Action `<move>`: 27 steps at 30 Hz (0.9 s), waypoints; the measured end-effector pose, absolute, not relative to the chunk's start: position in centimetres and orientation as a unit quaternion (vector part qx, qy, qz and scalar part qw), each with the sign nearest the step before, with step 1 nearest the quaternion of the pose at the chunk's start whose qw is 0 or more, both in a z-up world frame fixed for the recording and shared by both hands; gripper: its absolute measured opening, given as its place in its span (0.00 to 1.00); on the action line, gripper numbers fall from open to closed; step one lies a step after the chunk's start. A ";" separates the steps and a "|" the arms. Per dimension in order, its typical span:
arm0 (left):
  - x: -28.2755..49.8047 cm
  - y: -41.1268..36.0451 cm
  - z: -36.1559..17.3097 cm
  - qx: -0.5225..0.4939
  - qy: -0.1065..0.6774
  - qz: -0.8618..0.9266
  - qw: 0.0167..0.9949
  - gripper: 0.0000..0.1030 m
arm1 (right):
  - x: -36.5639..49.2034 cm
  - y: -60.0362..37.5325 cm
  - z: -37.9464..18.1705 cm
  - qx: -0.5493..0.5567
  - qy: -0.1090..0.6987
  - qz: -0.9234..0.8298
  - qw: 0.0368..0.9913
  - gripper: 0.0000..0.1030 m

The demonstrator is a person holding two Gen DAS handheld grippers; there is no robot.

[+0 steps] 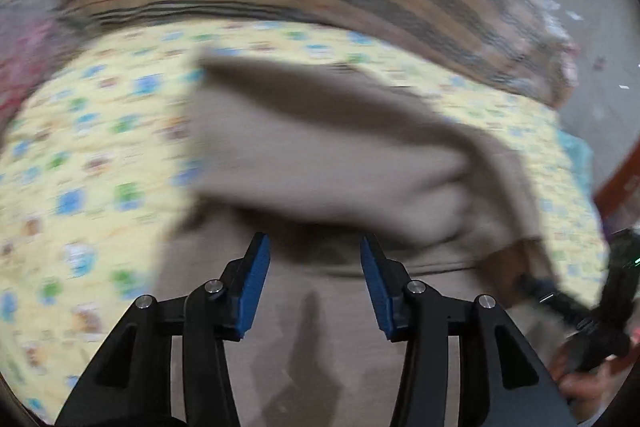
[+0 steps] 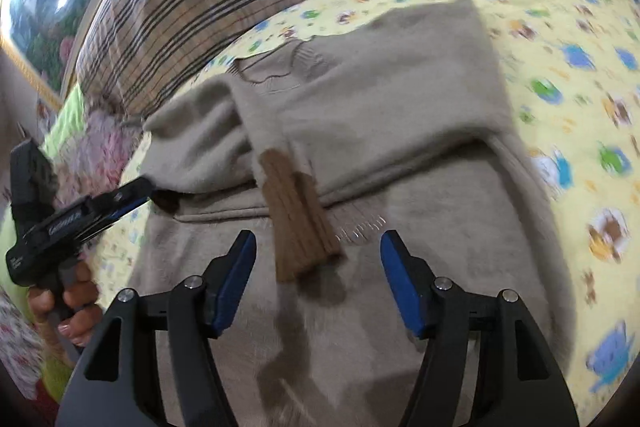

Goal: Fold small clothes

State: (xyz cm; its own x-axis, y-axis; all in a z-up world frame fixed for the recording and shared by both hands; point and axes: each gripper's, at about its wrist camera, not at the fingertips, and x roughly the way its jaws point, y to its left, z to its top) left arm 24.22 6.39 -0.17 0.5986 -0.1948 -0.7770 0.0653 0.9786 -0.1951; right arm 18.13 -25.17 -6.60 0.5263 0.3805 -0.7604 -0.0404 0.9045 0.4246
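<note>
While the beige sweater (image 2: 360, 115) lies on the yellow print sheet (image 2: 560, 27) w/ sleeves already folded in across the body, the job looks approx halfway; a brown cuff (image 2: 296, 215) sits on top near the middle, and the bottom-to-collar fold is left, I'd judge. Left gripper (image 1: 315, 259) hangs partly open over the cloth, nothing btwn the pads. Right gripper (image 2: 318, 259) is wider open, also empty. White lettering on the left gripper's body is too blurred to read.
</note>
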 end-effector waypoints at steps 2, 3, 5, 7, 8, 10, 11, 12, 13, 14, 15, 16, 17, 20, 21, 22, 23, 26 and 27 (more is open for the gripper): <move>24.7 9.4 -1.4 -0.081 0.457 -0.034 0.885 0.46 | 18.7 -24.9 -6.8 0.172 0.465 0.125 0.859 0.63; 25.0 10.2 -1.8 -0.087 0.458 -0.023 0.885 0.46 | 19.1 -24.7 -6.8 0.165 0.464 0.128 0.861 0.45; 26.0 12.0 -2.8 -0.099 0.461 0.001 0.882 0.46 | 19.6 -24.1 -6.6 0.156 0.471 0.144 0.856 0.06; 27.3 12.7 -3.7 -0.107 0.465 0.013 0.879 0.44 | 20.3 -24.1 -5.4 0.175 0.467 0.168 0.851 0.06; 27.9 12.5 -4.0 -0.108 0.466 0.012 0.878 0.44 | 20.6 -24.0 -4.2 0.178 0.457 0.180 0.853 0.06; 29.3 11.6 -4.2 -0.101 0.466 0.008 0.879 0.44 | 21.0 -24.4 -1.1 0.202 0.428 0.213 0.855 0.06; 29.9 10.9 -4.1 -0.091 0.463 0.008 0.882 0.44 | 21.4 -25.2 0.6 0.233 0.409 0.237 0.850 0.06; 30.4 10.4 -4.2 -0.081 0.461 0.007 0.884 0.44 | 21.6 -25.7 1.9 0.253 0.394 0.250 0.847 0.06; 31.1 9.7 -4.2 -0.063 0.456 0.014 0.888 0.44 | 22.0 -26.9 3.7 0.275 0.375 0.260 0.846 0.06; 31.6 9.5 -4.3 -0.055 0.454 0.023 0.889 0.44 | 22.1 -27.7 4.7 0.285 0.363 0.264 0.847 0.06; 32.0 9.6 -4.4 -0.055 0.452 0.036 0.889 0.45 | 22.1 -28.6 5.8 0.290 0.351 0.264 0.850 0.06; 32.2 9.9 -4.3 -0.064 0.449 0.040 0.890 0.45 | 22.1 -29.3 6.7 0.285 0.341 0.257 0.858 0.06; 32.0 10.5 -3.9 -0.082 0.439 0.050 0.893 0.42 | 22.1 -29.7 7.1 0.278 0.337 0.250 0.864 0.06; 30.7 12.1 -2.3 -0.123 0.391 0.078 0.909 0.42 | 22.3 -31.5 6.4 0.285 0.345 0.228 0.865 0.06; 30.3 12.4 -2.0 -0.129 0.383 0.084 0.911 0.42 | 22.6 -31.7 5.2 0.285 0.360 0.220 0.861 0.06; 30.1 12.5 -2.0 -0.129 0.381 0.089 0.911 0.42 | 23.0 -31.7 4.0 0.281 0.374 0.211 0.858 0.06; 30.0 12.5 -2.2 -0.126 0.383 0.092 0.910 0.41 | 23.4 -31.6 2.5 0.280 0.393 0.197 0.853 0.06; 29.6 12.8 -2.9 -0.125 0.397 0.091 0.905 0.40 | 24.7 -31.6 -2.5 0.284 0.448 0.164 0.832 0.06; 29.1 13.2 -2.9 -0.129 0.396 0.088 0.905 0.40 | 25.0 -31.5 -3.5 0.286 0.457 0.158 0.827 0.06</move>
State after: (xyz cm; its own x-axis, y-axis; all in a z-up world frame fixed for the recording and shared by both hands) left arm 29.13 13.21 -2.88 0.6717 0.0566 -0.7386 -0.2602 0.9516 -0.1636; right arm 25.02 -31.51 -3.52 0.5317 0.5227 -0.6664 0.0011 0.7864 0.6177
